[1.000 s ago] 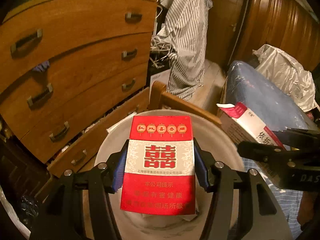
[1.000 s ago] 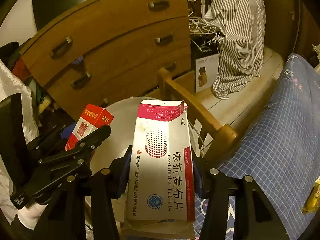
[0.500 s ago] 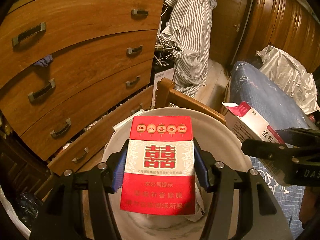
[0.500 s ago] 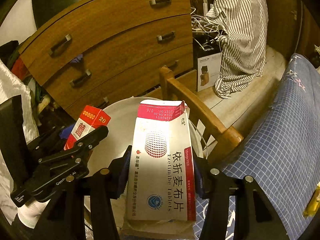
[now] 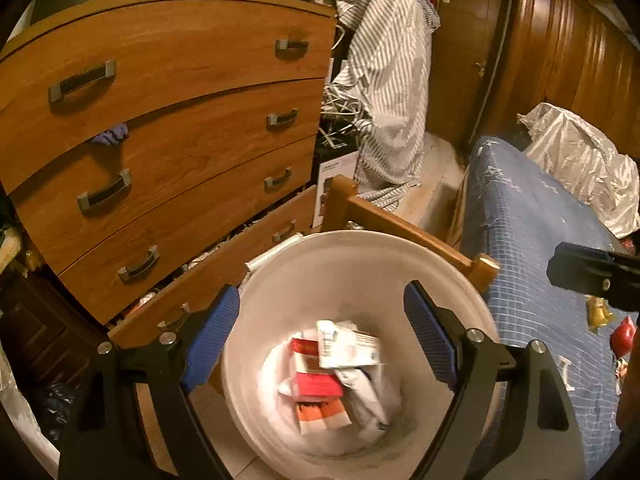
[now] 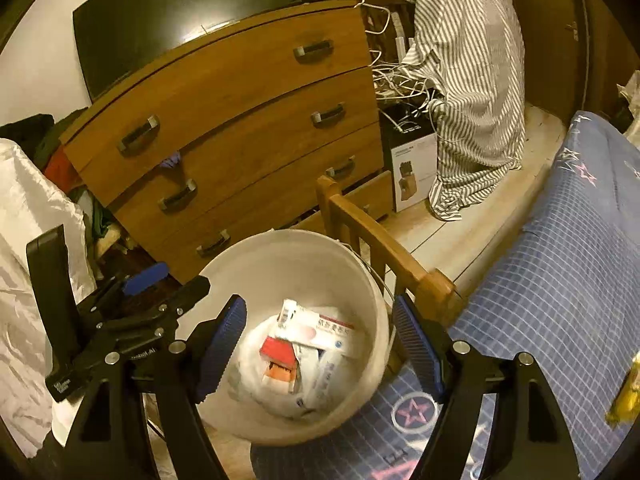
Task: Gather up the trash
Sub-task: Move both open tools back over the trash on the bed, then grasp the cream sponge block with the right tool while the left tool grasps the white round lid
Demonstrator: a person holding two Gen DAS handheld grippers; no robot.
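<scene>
With both jaws spread and empty, left gripper [image 5: 318,334] and right gripper [image 6: 320,344] hang over the white bucket [image 5: 448,276]. Red carton [image 5: 316,384] and white tablet box [image 6: 320,330] lie inside: drop step judged done. Next move calls for more litter, perhaps the yellow wrapper [image 6: 626,394] at 4 o'clock.

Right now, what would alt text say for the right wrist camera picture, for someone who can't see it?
Two open, empty gripper fingers frame a white bucket holding discarded cartons, among them a white medicine box and a red packet. The left gripper, also open, hangs beside the bucket. Behind are a wooden dresser and a blue checked bedspread.
</scene>
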